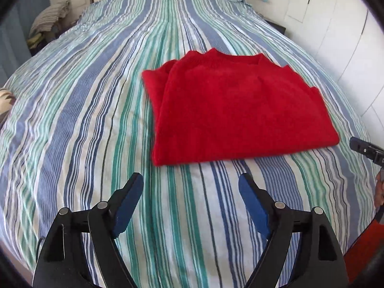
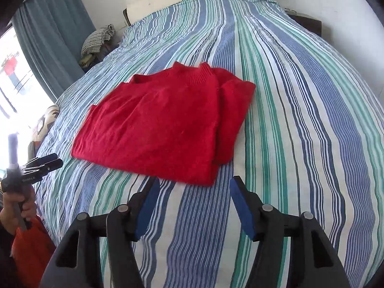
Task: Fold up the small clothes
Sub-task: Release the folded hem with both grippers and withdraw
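Only one marking shows: a short line of small white lettering on the black body of the left claw (image 2: 42, 165), seen at the left edge of the right wrist view above the person's hand (image 2: 18, 212). It is too small and blurred to read. A similar white mark on the right claw (image 1: 367, 149) cannot be read either.
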Tool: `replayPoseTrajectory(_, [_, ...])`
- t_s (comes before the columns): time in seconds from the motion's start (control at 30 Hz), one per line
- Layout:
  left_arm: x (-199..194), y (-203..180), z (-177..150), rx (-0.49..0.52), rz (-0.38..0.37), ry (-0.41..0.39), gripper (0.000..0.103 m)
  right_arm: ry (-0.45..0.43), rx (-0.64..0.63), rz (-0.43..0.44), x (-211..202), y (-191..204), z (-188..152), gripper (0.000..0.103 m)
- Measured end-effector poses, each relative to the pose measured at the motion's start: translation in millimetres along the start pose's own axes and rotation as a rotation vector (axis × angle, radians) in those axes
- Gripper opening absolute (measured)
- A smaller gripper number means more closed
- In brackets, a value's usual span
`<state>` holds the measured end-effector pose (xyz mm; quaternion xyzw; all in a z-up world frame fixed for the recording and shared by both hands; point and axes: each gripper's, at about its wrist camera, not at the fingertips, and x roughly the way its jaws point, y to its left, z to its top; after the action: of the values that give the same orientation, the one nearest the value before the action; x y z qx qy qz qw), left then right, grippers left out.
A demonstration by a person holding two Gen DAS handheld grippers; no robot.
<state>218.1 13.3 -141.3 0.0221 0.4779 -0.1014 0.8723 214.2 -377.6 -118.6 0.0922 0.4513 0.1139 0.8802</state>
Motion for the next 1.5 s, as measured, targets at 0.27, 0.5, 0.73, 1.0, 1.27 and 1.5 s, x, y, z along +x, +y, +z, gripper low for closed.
replayPoseTrajectory(0.27, [-35,-38,-29,-0.003,0.104,-0.021,0.083,0.015,0.043,-0.060,-16,20,-78,0.062])
replayPoseTrajectory(0.5, [-79,-71,-30,0.032,0.102,-0.101,0.083,-0.026,0.046,-0.078,-44,26,-95,0.062])
replayPoseTrajectory(0.73, [-108,-97,-25,0.059,0.108,-0.158,0.083,-0.072,0.038,-0.086,-66,26,-104,0.062])
replayPoseTrajectory(1.0, [-139,-125,-19,0.036,0.020,-0.188,0.083,-0.133,0.041,-0.116,-82,20,-107,0.062])
replayPoseTrajectory(1.27, [-226,-171,-2,-0.003,-0.329,-0.303,0.093,-0.198,0.068,-0.177,-95,5,-103,0.062])
replayPoseTrajectory(1.5, [-214,-111,2,-0.217,-0.225,-0.334,0.097,-0.190,0.116,-0.216,-92,-12,-105,0.063])
